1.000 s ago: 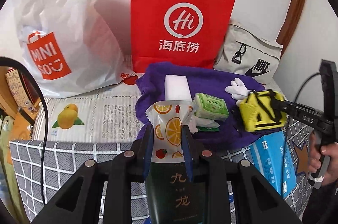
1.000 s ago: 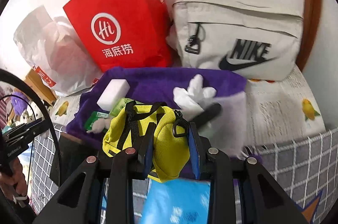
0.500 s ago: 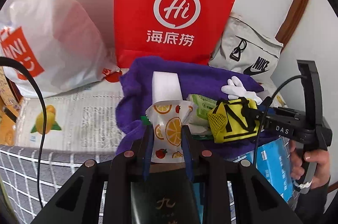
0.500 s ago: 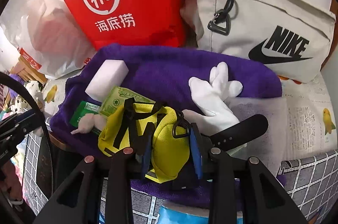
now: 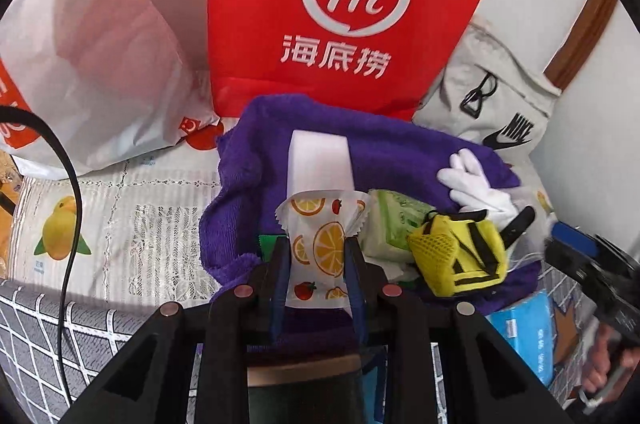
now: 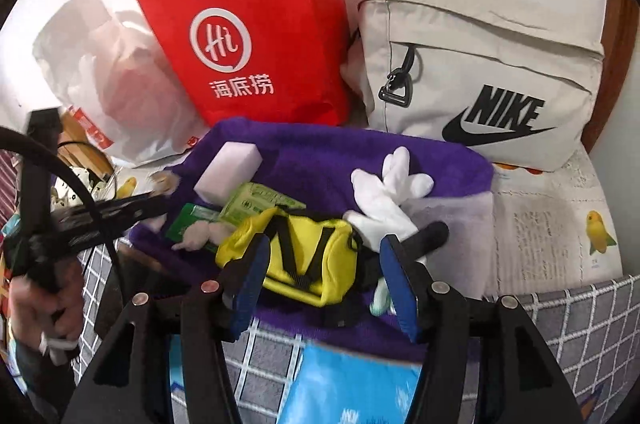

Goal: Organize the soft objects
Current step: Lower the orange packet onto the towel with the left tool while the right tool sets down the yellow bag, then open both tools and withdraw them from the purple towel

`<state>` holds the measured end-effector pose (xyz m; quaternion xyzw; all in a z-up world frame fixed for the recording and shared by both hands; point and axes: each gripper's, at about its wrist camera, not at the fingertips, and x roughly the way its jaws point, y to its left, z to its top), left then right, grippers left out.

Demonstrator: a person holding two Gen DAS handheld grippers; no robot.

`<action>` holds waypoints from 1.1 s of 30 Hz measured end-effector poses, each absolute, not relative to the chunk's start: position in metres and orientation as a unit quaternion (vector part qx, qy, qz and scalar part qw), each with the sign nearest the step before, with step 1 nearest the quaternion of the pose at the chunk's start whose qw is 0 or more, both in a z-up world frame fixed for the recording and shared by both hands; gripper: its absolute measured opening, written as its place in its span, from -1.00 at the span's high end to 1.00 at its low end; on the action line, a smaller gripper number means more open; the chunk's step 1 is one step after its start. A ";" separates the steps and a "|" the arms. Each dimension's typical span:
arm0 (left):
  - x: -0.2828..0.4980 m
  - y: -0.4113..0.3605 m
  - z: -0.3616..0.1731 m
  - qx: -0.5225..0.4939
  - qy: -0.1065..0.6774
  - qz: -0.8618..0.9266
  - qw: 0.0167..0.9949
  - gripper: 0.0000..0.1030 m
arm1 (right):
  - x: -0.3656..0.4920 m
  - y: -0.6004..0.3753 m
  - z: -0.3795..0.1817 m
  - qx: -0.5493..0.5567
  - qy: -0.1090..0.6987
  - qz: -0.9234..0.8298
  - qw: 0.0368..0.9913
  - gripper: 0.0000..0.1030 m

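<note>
My left gripper point(image 5: 316, 256) is shut on a fruit-print packet point(image 5: 320, 244), held over the purple towel point(image 5: 384, 148). My right gripper point(image 6: 320, 264) is open, its jaws either side of the yellow pouch point(image 6: 308, 264), which lies on the purple towel point(image 6: 332, 152). The pouch also shows in the left wrist view point(image 5: 460, 252). On the towel lie a white sponge block point(image 5: 320, 164) point(image 6: 228, 168), green tissue packs point(image 6: 256, 204) point(image 5: 392, 228), a white glove point(image 6: 384, 196) point(image 5: 476, 184) and a black strap point(image 6: 432, 236).
A red paper bag point(image 5: 340, 4) point(image 6: 256, 36), a white plastic bag point(image 5: 88, 64) and a beige Nike bag point(image 6: 480, 72) point(image 5: 492, 104) stand behind the towel. A blue tissue pack point(image 6: 352, 384) point(image 5: 528, 332) lies at the front on the checked cover point(image 5: 52, 336).
My right gripper opened and let the yellow pouch go onto the towel, then drew back a little. My left gripper moved closer over the towel, still holding the packet.
</note>
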<state>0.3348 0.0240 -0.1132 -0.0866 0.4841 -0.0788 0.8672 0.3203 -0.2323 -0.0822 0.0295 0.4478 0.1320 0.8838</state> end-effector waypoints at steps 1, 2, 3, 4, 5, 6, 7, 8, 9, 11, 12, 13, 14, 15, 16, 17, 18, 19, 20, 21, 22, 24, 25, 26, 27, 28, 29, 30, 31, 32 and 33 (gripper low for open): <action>0.336 0.023 -0.115 -0.086 0.486 -0.077 0.866 0.50 | 0.315 -0.234 -0.081 0.029 0.447 0.133 0.884 -0.10; 0.337 0.022 -0.116 -0.085 0.487 -0.077 0.866 0.50 | 0.311 -0.234 -0.081 0.028 0.446 0.134 0.884 -0.10; 0.339 0.022 -0.117 -0.084 0.489 -0.075 0.865 0.50 | 0.307 -0.235 -0.082 0.025 0.448 0.135 0.883 -0.10; 0.341 0.021 -0.118 -0.082 0.492 -0.070 0.864 0.49 | 0.303 -0.236 -0.083 0.023 0.449 0.134 0.883 -0.10; 0.342 0.021 -0.119 -0.081 0.493 -0.068 0.864 0.49 | 0.300 -0.236 -0.084 0.020 0.449 0.132 0.883 -0.10; 0.344 0.020 -0.119 -0.081 0.493 -0.067 0.863 0.47 | 0.297 -0.237 -0.085 0.018 0.450 0.130 0.883 -0.10; 0.346 0.019 -0.120 -0.080 0.495 -0.067 0.863 0.44 | 0.294 -0.238 -0.085 0.018 0.450 0.130 0.883 -0.10; 0.348 0.017 -0.122 -0.077 0.498 -0.062 0.862 0.43 | 0.291 -0.239 -0.086 0.022 0.451 0.131 0.883 -0.10; 0.350 0.016 -0.122 -0.075 0.500 -0.059 0.861 0.42 | 0.291 -0.239 -0.087 0.025 0.452 0.132 0.882 -0.10; 0.354 0.013 -0.123 -0.069 0.503 -0.062 0.859 0.41 | 0.287 -0.241 -0.089 0.031 0.454 0.133 0.880 -0.10; 0.355 0.012 -0.123 -0.068 0.505 -0.061 0.858 0.30 | 0.286 -0.242 -0.091 0.031 0.456 0.134 0.879 -0.10; 0.356 0.011 -0.124 -0.067 0.506 -0.061 0.858 0.10 | 0.285 -0.242 -0.092 0.031 0.458 0.133 0.878 -0.10; 0.359 0.009 -0.125 -0.066 0.509 -0.063 0.856 -0.02 | 0.284 -0.242 -0.095 0.032 0.461 0.132 0.877 -0.10; 0.360 0.008 -0.125 -0.067 0.512 -0.064 0.854 -0.12 | 0.283 -0.242 -0.096 0.033 0.463 0.131 0.876 -0.10; 0.362 0.007 -0.125 -0.069 0.511 -0.068 0.854 -0.12 | 0.283 -0.242 -0.098 0.035 0.466 0.132 0.874 -0.10; 0.363 0.005 -0.125 -0.068 0.511 -0.072 0.854 -0.13 | 0.282 -0.243 -0.099 0.035 0.468 0.133 0.873 -0.10; 0.363 0.004 -0.125 -0.067 0.513 -0.074 0.853 -0.17 | 0.281 -0.243 -0.099 0.036 0.469 0.133 0.872 -0.10; 0.364 0.002 -0.125 -0.066 0.515 -0.074 0.851 -0.22 | 0.280 -0.243 -0.100 0.037 0.469 0.133 0.872 -0.10; 0.364 0.001 -0.124 -0.065 0.515 -0.074 0.851 -0.25 | 0.279 -0.242 -0.100 0.037 0.470 0.134 0.872 -0.10; 0.363 0.001 -0.123 -0.063 0.515 -0.073 0.852 -0.32 | 0.278 -0.242 -0.099 0.037 0.471 0.135 0.871 -0.10; 0.363 0.000 -0.122 -0.061 0.514 -0.072 0.852 -0.40 | 0.277 -0.241 -0.099 0.036 0.471 0.135 0.871 -0.10; 0.360 -0.001 -0.117 -0.054 0.509 -0.077 0.855 -0.49 | 0.275 -0.239 -0.096 0.035 0.468 0.136 0.873 -0.10; 0.358 -0.001 -0.115 -0.050 0.507 -0.077 0.857 -0.52 | 0.274 -0.239 -0.096 0.036 0.467 0.137 0.873 -0.10; 0.356 -0.002 -0.112 -0.046 0.505 -0.076 0.858 -0.54 | 0.274 -0.238 -0.095 0.036 0.466 0.138 0.873 -0.10; 0.354 -0.002 -0.110 -0.044 0.504 -0.074 0.860 -0.55 | 0.273 -0.237 -0.094 0.037 0.466 0.137 0.873 -0.10; 0.353 -0.001 -0.108 -0.042 0.502 -0.072 0.861 -0.56 | 0.272 -0.237 -0.093 0.037 0.466 0.137 0.873 -0.10; 0.350 -0.001 -0.105 -0.041 0.500 -0.071 0.862 -0.57 | 0.271 -0.236 -0.093 0.038 0.466 0.136 0.873 -0.10; 0.347 0.000 -0.104 -0.041 0.499 -0.071 0.863 -0.61 | 0.270 -0.235 -0.092 0.039 0.466 0.134 0.874 -0.10; 0.345 0.000 -0.102 -0.043 0.498 -0.071 0.863 -0.67 | 0.269 -0.235 -0.092 0.040 0.465 0.133 0.874 -0.11; 0.340 0.002 -0.099 -0.045 0.496 -0.070 0.865 -0.70 | 0.267 -0.233 -0.091 0.036 0.465 0.125 0.876 -0.11; 0.338 0.002 -0.097 -0.045 0.494 -0.070 0.865 -0.75 | 0.266 -0.232 -0.091 0.030 0.465 0.119 0.877 -0.12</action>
